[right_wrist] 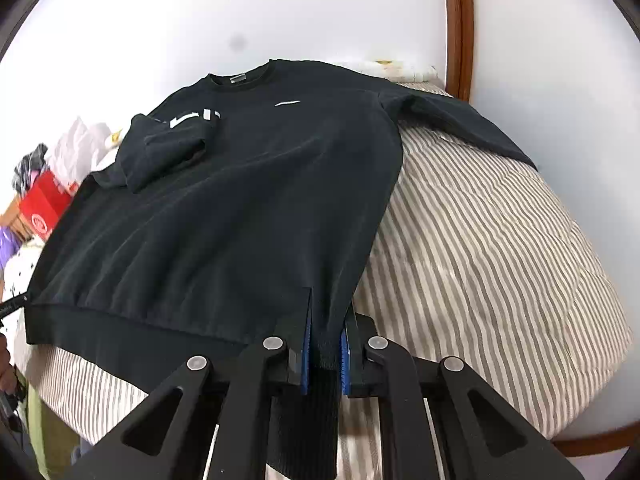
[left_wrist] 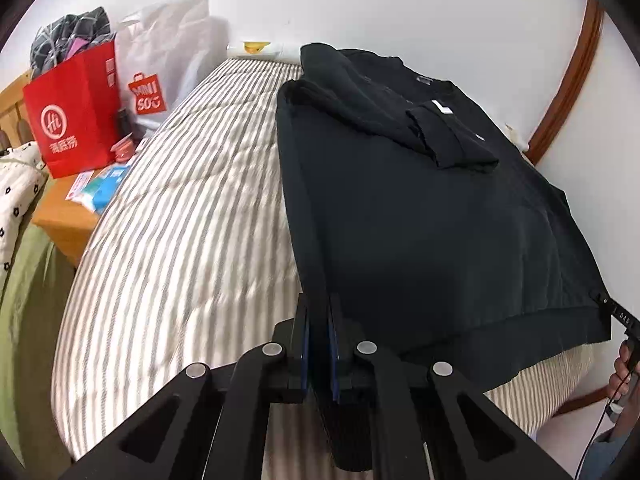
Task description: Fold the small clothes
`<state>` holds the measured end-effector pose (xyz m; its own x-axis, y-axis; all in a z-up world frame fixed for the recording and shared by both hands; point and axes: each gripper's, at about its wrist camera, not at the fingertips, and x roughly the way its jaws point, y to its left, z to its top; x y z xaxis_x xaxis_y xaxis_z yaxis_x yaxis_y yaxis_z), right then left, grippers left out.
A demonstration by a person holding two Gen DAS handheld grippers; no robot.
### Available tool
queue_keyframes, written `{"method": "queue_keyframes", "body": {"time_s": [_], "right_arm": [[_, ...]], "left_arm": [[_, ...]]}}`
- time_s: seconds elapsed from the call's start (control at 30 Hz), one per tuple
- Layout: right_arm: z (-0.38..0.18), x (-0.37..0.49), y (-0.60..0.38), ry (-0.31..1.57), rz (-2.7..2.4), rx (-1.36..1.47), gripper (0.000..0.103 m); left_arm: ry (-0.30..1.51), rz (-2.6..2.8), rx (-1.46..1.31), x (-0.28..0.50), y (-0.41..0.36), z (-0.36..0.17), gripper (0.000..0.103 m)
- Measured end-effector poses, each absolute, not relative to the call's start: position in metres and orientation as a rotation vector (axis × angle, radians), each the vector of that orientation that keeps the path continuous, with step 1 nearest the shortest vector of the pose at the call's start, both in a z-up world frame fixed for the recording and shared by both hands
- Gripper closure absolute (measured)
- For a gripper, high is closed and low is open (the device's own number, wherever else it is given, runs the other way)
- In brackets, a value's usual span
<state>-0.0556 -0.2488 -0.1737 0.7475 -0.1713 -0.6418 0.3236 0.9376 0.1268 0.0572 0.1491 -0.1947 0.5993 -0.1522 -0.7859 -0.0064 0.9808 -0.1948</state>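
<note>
A black sweatshirt (left_wrist: 420, 220) lies flat, front up, on the striped bed cover (left_wrist: 180, 220). One sleeve (right_wrist: 168, 148) is folded across its chest, while the other sleeve (right_wrist: 460, 120) stretches out to the side over the bed. My left gripper (left_wrist: 319, 304) is shut on the hem at one bottom corner, with black fabric pinched between the blue pads. My right gripper (right_wrist: 328, 308) is shut on the hem at the opposite bottom corner. The hem (right_wrist: 140, 320) runs taut between the two. Each view shows the tip of the other gripper at the frame edge.
A red paper bag (left_wrist: 72, 120) and a white shopping bag (left_wrist: 168, 60) stand on a wooden nightstand (left_wrist: 68, 220) left of the bed. A white wall backs the bed, and a curved wooden frame (left_wrist: 568, 80) runs along its right side. A person's hand (left_wrist: 624, 376) shows at the right edge.
</note>
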Motion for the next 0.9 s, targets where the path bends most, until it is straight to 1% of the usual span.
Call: {"method": "queue_keyframes", "body": {"time_s": [0.17,0.27,0.3,0.37,0.47,0.53,0.57,0.6,0.67,0.8,0.87,0.9], "right_arm": [[-0.173,-0.080,-0.234,0.692,-0.262,0.215,0.092],[-0.177,-0.089,-0.230,0.706,-0.266,0.199,0.092],[-0.177,-0.087,-0.229,0.714,-0.272,0.186,0.091],[-0.177,-0.080,-0.231,0.739,-0.281,0.178,0.086],[-0.170,-0.074,-0.234,0.749,-0.311,0.165,0.078],[-0.155,-0.070,-0.226,0.715,-0.337,0.115,0.060],[-0.147,-0.067,-0.221,0.695,-0.336,0.092,0.057],[-0.137,-0.065,-0.210,0.672,-0.325,0.070,0.055],[-0.124,-0.052,-0.194,0.646,-0.293,0.046,0.054],[-0.101,-0.004,-0.154,0.605,-0.192,0.019,0.051],[-0.096,0.022,-0.136,0.602,-0.149,0.018,0.048],[-0.094,0.036,-0.126,0.601,-0.118,0.018,0.044]], "left_arm": [[0.939,-0.096,-0.171,0.023,0.150,-0.197,0.095],[0.951,-0.097,-0.159,0.016,0.149,-0.198,0.095],[0.952,-0.093,-0.154,0.015,0.150,-0.198,0.092],[0.958,-0.091,-0.159,0.017,0.152,-0.197,0.090],[0.955,-0.080,-0.182,0.021,0.161,-0.192,0.083],[0.940,-0.060,-0.174,0.026,0.164,-0.186,0.080],[0.936,-0.053,-0.173,0.031,0.166,-0.183,0.076],[0.933,-0.048,-0.174,0.034,0.166,-0.181,0.073],[0.924,-0.039,-0.179,0.043,0.168,-0.176,0.068],[0.904,-0.026,-0.176,0.065,0.170,-0.165,0.053],[0.899,-0.023,-0.165,0.076,0.170,-0.162,0.051],[0.900,-0.016,-0.158,0.084,0.170,-0.160,0.051]]}}
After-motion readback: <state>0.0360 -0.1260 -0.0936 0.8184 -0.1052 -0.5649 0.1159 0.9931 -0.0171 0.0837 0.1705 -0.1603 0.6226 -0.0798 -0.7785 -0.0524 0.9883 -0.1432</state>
